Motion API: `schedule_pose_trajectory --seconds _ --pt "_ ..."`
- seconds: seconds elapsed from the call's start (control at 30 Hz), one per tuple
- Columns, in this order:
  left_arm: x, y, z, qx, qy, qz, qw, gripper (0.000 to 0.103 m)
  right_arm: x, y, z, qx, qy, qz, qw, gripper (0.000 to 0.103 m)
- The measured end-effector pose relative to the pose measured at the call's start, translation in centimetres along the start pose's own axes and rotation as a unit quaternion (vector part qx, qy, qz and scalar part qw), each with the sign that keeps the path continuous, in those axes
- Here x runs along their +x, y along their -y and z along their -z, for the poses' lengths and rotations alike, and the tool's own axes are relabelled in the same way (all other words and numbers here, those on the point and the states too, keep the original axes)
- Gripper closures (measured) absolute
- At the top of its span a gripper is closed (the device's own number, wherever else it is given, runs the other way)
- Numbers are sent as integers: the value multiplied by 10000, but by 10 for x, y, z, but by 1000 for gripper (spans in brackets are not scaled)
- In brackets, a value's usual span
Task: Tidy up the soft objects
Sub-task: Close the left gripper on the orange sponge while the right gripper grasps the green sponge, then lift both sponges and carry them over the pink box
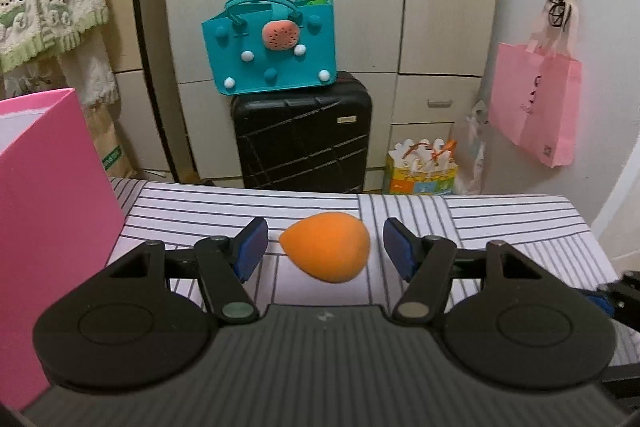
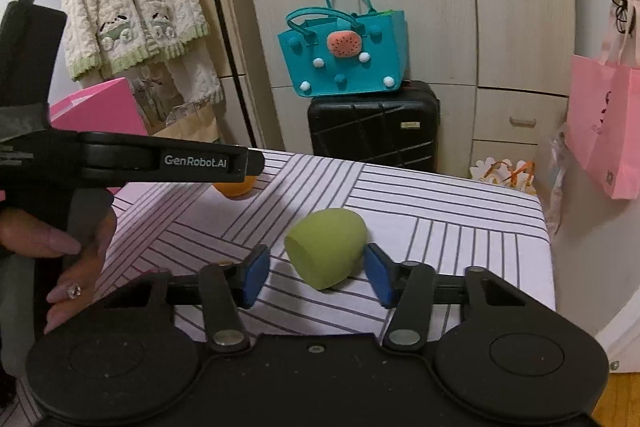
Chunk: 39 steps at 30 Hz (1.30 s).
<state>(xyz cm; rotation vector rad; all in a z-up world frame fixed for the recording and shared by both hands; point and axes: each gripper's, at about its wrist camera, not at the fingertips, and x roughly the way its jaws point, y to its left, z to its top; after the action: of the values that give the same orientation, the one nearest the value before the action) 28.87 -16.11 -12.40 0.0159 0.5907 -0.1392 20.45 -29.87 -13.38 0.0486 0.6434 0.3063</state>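
Flanking teardrop orange sponge (image 1: 326, 247), blue-padded left tongs (image 1: 325, 250), striped cloth (image 1: 500, 223)

left tongs (image 1: 325, 247) agape, right tongs (image 2: 316, 275) narrower

Matt, spongy orange egg (image 1: 326, 247) and green egg (image 2: 326, 253) lie on smooth striped cloth (image 2: 440, 235) (finely woven).

Two near, downward-tilted views sharing table (image 1: 500, 223)
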Motion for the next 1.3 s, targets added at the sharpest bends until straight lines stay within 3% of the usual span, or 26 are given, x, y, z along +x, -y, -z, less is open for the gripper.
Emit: schedule_pose_trajectory --seconds 0.07,0.17,0.27,0.4,0.83,1.1,1.3 --pt "3 1 2 90 52 -178 9998 40 0 0 1 -1 14 103 9999 57" --pt "3 -1 3 109 90 -147 9998 40 0 1 3 16 39 116 9999 59" --pt "1 0 4 135 57 54 9999 59 0 -1 3 -38 52 133 9999 59" --pt "-4 7 7 425 105 13 9990 62 0 -2 3 -55 46 142 9999 59" --pt "-51 -11 10 46 -52 564 9984 62 -20 -17 8 49 17 122 9999 59" --pt "-99 -20 14 -31 18 661 9978 62 -53 -34 13 -18 73 229 9997 59" --pt "-137 -28 18 11 -10 687 9976 61 -75 -46 18 180 -351 -1 9992 59"
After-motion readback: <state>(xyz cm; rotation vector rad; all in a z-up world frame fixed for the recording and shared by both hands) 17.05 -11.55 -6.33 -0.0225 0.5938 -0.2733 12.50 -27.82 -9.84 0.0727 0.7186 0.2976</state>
